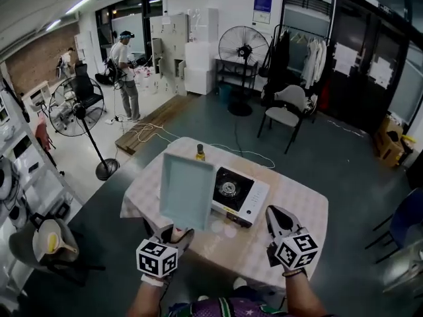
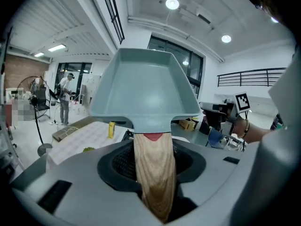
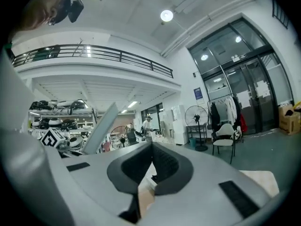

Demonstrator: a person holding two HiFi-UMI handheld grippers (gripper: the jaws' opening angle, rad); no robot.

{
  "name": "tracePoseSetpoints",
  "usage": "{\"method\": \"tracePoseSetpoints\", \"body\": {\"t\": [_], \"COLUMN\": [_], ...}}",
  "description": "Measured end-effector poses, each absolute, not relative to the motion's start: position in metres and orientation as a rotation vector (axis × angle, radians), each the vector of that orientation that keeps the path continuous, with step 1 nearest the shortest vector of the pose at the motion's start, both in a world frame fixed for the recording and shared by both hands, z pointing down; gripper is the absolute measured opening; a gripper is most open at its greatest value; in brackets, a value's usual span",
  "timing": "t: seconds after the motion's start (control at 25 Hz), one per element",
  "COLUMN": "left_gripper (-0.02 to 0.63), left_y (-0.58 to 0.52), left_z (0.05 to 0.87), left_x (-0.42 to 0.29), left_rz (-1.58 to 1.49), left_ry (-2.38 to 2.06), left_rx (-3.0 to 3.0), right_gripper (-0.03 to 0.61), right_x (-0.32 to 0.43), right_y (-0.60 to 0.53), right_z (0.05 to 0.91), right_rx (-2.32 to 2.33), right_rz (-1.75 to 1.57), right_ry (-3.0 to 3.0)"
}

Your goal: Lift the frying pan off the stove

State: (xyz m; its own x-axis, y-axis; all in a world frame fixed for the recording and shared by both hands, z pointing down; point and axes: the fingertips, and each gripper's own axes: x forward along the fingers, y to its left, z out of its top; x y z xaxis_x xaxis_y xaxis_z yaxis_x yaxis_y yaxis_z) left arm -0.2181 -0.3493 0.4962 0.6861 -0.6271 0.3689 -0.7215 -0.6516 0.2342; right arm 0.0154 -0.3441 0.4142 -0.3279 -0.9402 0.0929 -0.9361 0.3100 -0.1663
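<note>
A square pale-teal frying pan [image 1: 187, 189] with a wooden handle [image 2: 154, 173] is in the air, tilted up on edge over the table's left part, clear of the stove. My left gripper [image 1: 175, 233] is shut on that handle; the pan [image 2: 146, 91] fills the left gripper view. The white single-burner stove [image 1: 239, 193] sits on the table with its black burner bare. My right gripper [image 1: 279, 220] hovers to the right of the stove near the table's front, its jaws together with nothing in them. In the right gripper view the pan [image 3: 101, 128] shows edge-on at the left.
A small yellow bottle [image 1: 199, 152] stands at the table's far edge behind the stove. The table [image 1: 297, 207] has a pale checked cloth. Around it: a chair [image 1: 285, 111], standing fans [image 1: 243, 48], a blue chair [image 1: 406, 220] at right, and a person [image 1: 125, 71] far back.
</note>
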Motion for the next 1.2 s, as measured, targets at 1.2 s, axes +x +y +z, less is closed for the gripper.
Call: {"method": "tracePoseSetpoints", "body": {"t": [1.2], "left_gripper": [0.187], "left_y": [-0.333], "left_z": [0.356], "left_x": [-0.334], "left_rz": [0.02], "left_ry": [-1.579], "left_rx": [2.623], "right_gripper": [0.005], "right_x": [0.014], "right_y": [-0.307], "right_z": [0.342], "right_rx": [-1.879], "right_rz": [-0.089], "right_ry": [2.386]}}
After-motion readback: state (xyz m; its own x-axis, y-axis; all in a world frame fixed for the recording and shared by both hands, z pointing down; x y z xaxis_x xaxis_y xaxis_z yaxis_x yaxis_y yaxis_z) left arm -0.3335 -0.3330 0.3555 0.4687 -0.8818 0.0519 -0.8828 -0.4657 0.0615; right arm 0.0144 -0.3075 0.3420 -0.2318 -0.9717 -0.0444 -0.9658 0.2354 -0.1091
